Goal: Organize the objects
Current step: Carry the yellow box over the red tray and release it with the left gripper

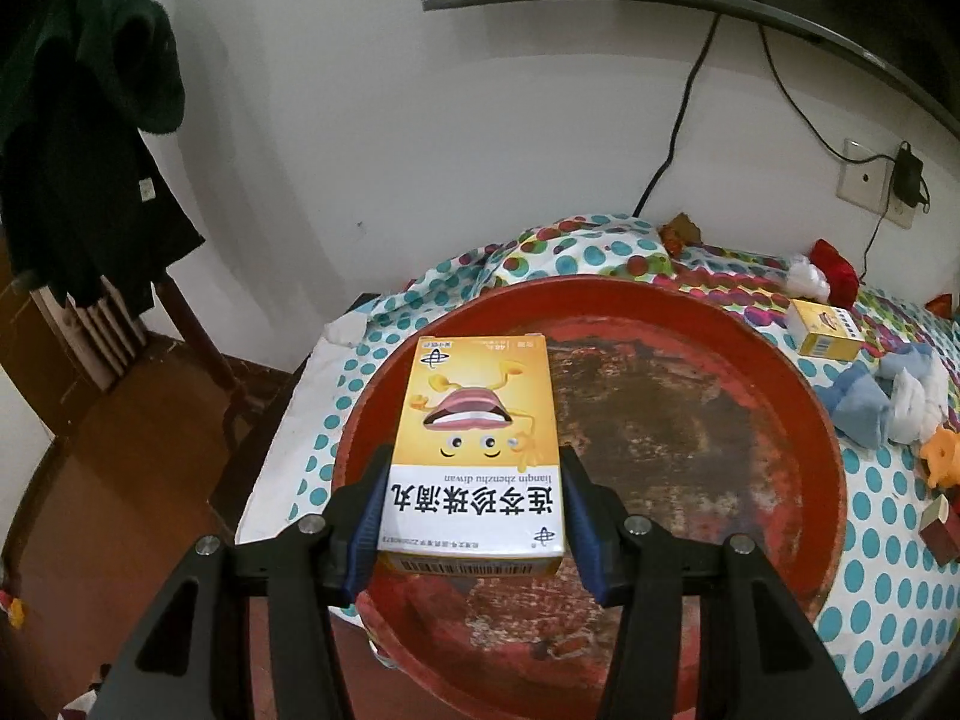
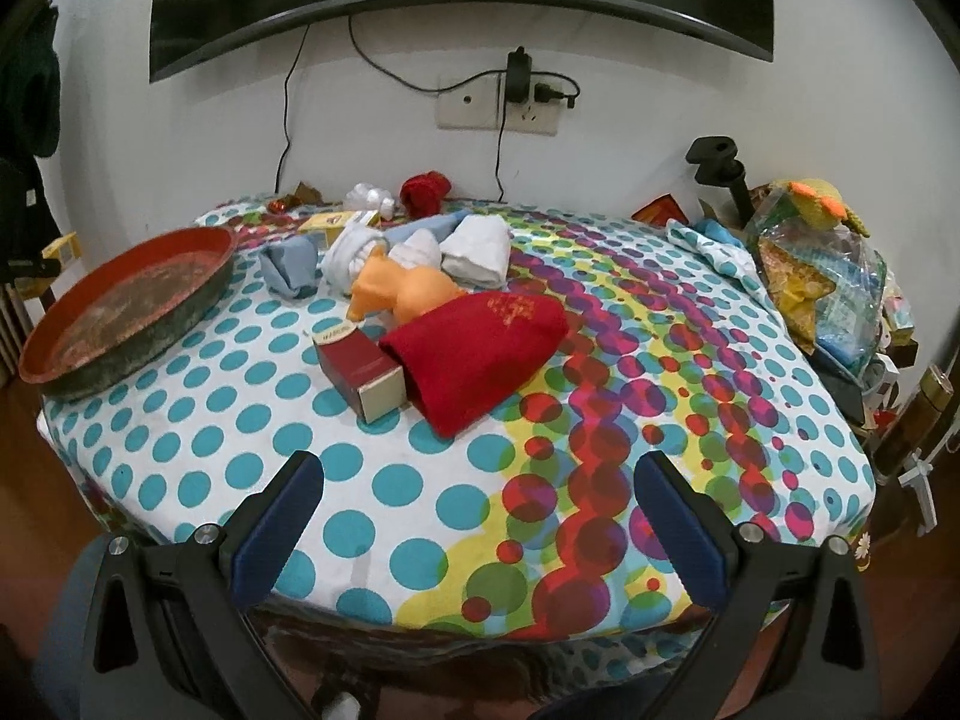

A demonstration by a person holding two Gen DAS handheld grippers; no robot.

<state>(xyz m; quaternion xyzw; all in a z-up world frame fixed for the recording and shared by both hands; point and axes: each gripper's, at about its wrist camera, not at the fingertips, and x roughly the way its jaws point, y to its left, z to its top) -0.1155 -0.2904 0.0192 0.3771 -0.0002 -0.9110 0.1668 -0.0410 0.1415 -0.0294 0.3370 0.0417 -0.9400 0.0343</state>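
Blue pads (image 1: 372,516) of your left gripper (image 1: 474,516) clamp the yellow medicine box (image 1: 480,444) flat over the red tray (image 1: 828,420), 9 o'clock side, ready to drop, while your right gripper (image 2: 474,516) idles agape, empty, the red cloth (image 2: 480,354) at 12 o'clock.

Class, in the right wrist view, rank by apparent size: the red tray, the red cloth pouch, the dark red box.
1. red tray
2. red cloth pouch
3. dark red box
Tray versus pouch is unsure, since the tray lies farther off.
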